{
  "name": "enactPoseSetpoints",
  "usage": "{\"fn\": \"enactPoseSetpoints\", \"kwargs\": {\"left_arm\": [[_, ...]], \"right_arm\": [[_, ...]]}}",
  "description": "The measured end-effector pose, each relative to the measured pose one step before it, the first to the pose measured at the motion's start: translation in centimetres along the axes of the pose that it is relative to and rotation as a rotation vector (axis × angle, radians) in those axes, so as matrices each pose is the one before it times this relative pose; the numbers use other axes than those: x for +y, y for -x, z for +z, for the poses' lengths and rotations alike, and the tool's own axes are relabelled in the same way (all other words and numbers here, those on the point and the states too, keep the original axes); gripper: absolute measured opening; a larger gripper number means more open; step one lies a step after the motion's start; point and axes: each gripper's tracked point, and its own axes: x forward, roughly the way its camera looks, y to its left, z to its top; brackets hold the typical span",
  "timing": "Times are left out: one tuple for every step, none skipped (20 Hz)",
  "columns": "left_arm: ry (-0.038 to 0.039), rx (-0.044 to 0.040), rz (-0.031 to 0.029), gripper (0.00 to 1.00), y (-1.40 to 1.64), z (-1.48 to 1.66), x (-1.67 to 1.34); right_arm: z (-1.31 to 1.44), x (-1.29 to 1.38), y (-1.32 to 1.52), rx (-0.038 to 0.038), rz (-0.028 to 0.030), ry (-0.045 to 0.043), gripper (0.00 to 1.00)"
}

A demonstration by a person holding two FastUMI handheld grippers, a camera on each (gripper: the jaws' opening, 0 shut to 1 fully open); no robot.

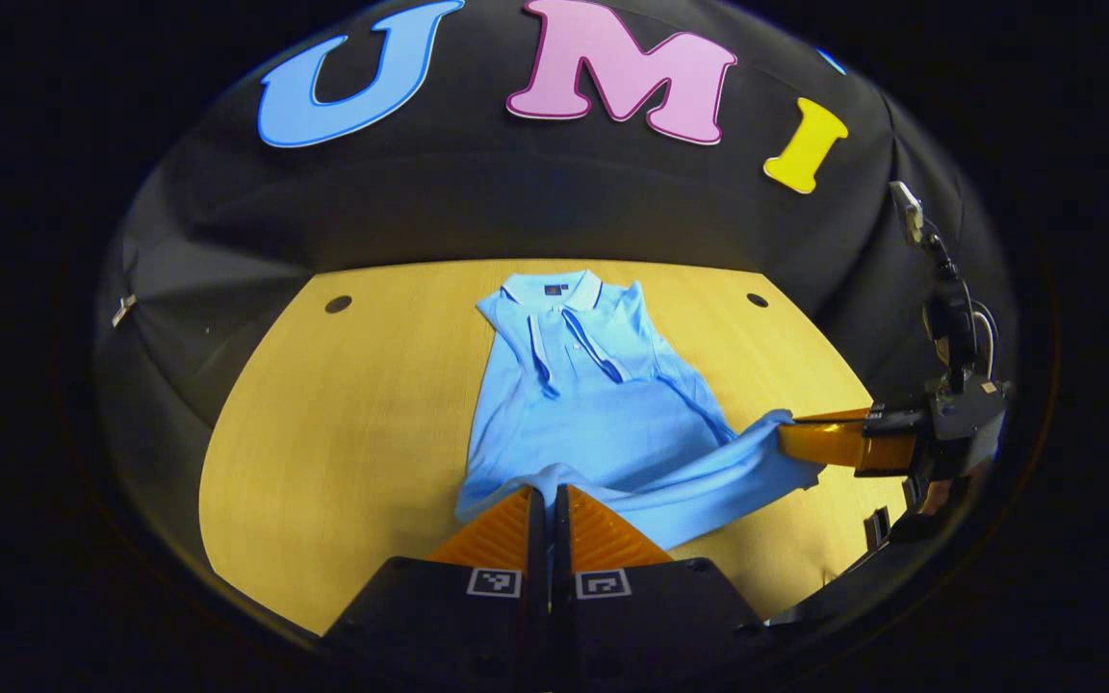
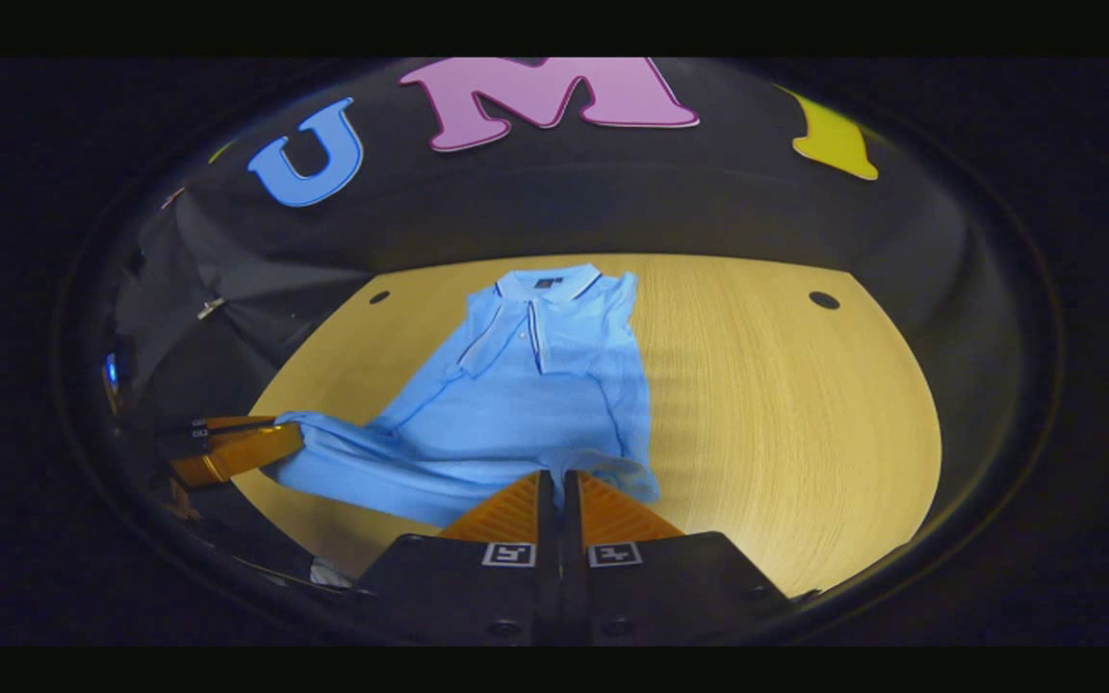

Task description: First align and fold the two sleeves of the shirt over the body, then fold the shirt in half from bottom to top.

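A light blue polo shirt (image 1: 593, 385) (image 2: 526, 385) lies on the wooden table, collar (image 1: 564, 287) at the far end, both sleeves folded in over the chest. In the left gripper view my left gripper (image 1: 547, 500) is shut on the near left corner of the bottom hem, which is raised off the table. To its right the right gripper (image 1: 790, 433) pinches the other hem corner, and the hem hangs stretched between them. In the right gripper view my right gripper (image 2: 557, 481) is shut on its bunched corner, with the left gripper (image 2: 290, 438) at the far left.
The light wooden table (image 1: 343, 433) (image 2: 786, 385) has a round hole near each far corner (image 1: 338, 304) (image 1: 758, 299). Bare tabletop lies on both sides of the shirt. The black cloth wall closes off the back.
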Motion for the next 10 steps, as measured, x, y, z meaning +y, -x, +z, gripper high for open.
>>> {"fn": "enactPoseSetpoints", "kwargs": {"left_arm": [[0.01127, -0.00859, 0.00208, 0.06, -0.587, 1.401, 0.165], [0.01241, -0.01068, -0.00052, 0.06, -0.820, 1.459, 0.100], [0.00682, -0.00928, -0.00324, 0.06, -0.836, 1.296, 0.086], [0.00557, -0.01405, 0.00456, 0.06, -0.894, 1.528, 0.309], [0.00204, -0.01330, 0.00282, 0.06, -0.897, 1.473, 0.345], [-0.00316, -0.01274, 0.00573, 0.06, -0.997, 1.512, 0.378], [-0.00305, -0.01335, 0.00817, 0.06, -1.123, 1.574, 0.409], [-0.00323, -0.01653, 0.00721, 0.06, -1.067, 1.539, 0.438], [0.00060, -0.01113, 0.00615, 0.06, -1.142, 1.227, 0.528], [0.00147, -0.01131, 0.00161, 0.06, -1.176, 1.322, 0.302]], "right_arm": [[1.923, -0.142, -0.733, -0.01761, 0.00100, 0.00965, 0.05], [1.813, -0.177, -0.783, -0.01576, 0.00162, 0.00861, 0.05], [1.631, -0.142, -1.036, -0.01640, 0.00006, 0.00967, 0.00], [1.449, -0.176, -0.996, -0.01411, 0.00041, 0.00647, 0.05], [1.551, -0.187, -0.865, -0.01141, 0.00092, 0.00173, 0.05], [1.534, -0.209, -1.096, -0.01309, -0.00219, 0.00119, 0.05], [1.523, -0.291, -1.126, -0.01403, -0.00204, -0.00023, 0.05], [1.421, -0.263, -1.090, -0.01221, -0.00362, -0.00284, 0.11], [1.335, -0.117, -1.165, -0.01265, 0.00174, -0.00450, 0.00], [1.394, -0.215, -1.288, -0.01488, -0.00192, 0.00494, 0.00]]}}
